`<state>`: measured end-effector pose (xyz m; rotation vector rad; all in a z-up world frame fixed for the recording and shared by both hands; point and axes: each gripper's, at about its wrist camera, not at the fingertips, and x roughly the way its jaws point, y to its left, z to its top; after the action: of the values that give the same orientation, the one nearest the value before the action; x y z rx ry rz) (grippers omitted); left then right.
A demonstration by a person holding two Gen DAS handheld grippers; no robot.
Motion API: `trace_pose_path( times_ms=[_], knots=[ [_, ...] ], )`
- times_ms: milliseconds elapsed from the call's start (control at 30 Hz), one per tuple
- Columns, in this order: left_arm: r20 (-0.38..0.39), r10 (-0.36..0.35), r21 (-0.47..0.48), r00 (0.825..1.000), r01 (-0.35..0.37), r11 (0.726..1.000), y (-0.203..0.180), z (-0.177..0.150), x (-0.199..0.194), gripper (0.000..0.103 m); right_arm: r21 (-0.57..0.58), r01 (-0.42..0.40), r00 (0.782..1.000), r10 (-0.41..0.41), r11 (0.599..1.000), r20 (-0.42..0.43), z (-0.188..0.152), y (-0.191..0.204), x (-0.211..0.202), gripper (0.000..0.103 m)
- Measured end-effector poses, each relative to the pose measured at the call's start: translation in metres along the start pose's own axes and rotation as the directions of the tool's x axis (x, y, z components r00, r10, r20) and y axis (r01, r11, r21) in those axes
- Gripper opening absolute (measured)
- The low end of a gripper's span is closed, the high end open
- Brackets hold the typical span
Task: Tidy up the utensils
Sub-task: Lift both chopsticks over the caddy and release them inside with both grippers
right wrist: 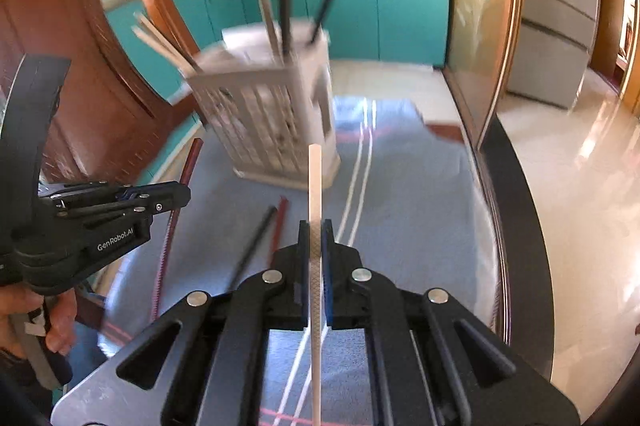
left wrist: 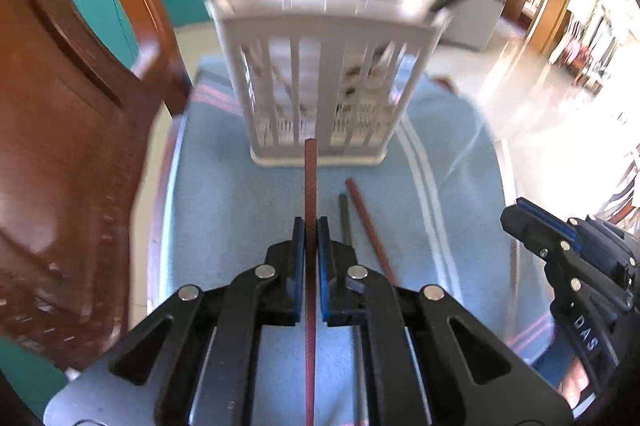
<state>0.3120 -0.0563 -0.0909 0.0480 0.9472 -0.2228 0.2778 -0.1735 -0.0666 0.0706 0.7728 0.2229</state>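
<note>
A white slatted utensil holder (left wrist: 324, 86) stands on a blue cloth (left wrist: 224, 210); white and dark chopsticks lean out of its top. It also shows in the right wrist view (right wrist: 268, 118). My left gripper (left wrist: 311, 226) is shut on a red chopstick (left wrist: 311, 170) pointing at the holder's base. A second red chopstick (left wrist: 368, 226) and a dark chopstick (left wrist: 345, 218) lie on the cloth just right of it. My right gripper (right wrist: 316, 226) is shut on a white chopstick (right wrist: 314, 182), right of and nearer than the holder. The left gripper (right wrist: 176, 196) shows at left there.
A brown wooden chair (left wrist: 72, 130) stands close on the left of the table. The table's right edge (right wrist: 508, 194) drops to a shiny floor. Teal cabinets (right wrist: 360, 6) line the back wall.
</note>
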Motion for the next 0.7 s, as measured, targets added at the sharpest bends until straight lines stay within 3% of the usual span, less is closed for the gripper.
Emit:
trace_pose_path(
  times_ms=[167, 400, 533, 700],
  knots=[
    [0.122, -0.021, 0.007, 0.992, 0.021, 1.0, -0.001, 0.004, -0.055, 0.007, -0.034, -0.029, 0.997, 0.031, 0.999, 0.075, 0.007, 0.006, -0.04, 0.006],
    [0.229, -0.034, 0.02, 0.973, 0.031, 0.999, 0.008, 0.008, -0.114, 0.007, -0.052, -0.065, 0.984, 0.072, 0.997, 0.162, 0.016, 0.014, -0.078, 0.006],
    [0.256, -0.034, 0.021, 0.966, 0.029, 0.999, 0.015, 0.012, -0.132, 0.007, -0.055, -0.068, 0.981, 0.077, 0.996, 0.18, 0.017, 0.017, -0.085, 0.006],
    [0.262, -0.031, 0.012, 0.965, 0.029, 1.0, 0.019, 0.013, -0.126, 0.007, -0.05, -0.075, 0.98, 0.083, 0.996, 0.182, 0.017, 0.017, -0.083, 0.006]
  ],
)
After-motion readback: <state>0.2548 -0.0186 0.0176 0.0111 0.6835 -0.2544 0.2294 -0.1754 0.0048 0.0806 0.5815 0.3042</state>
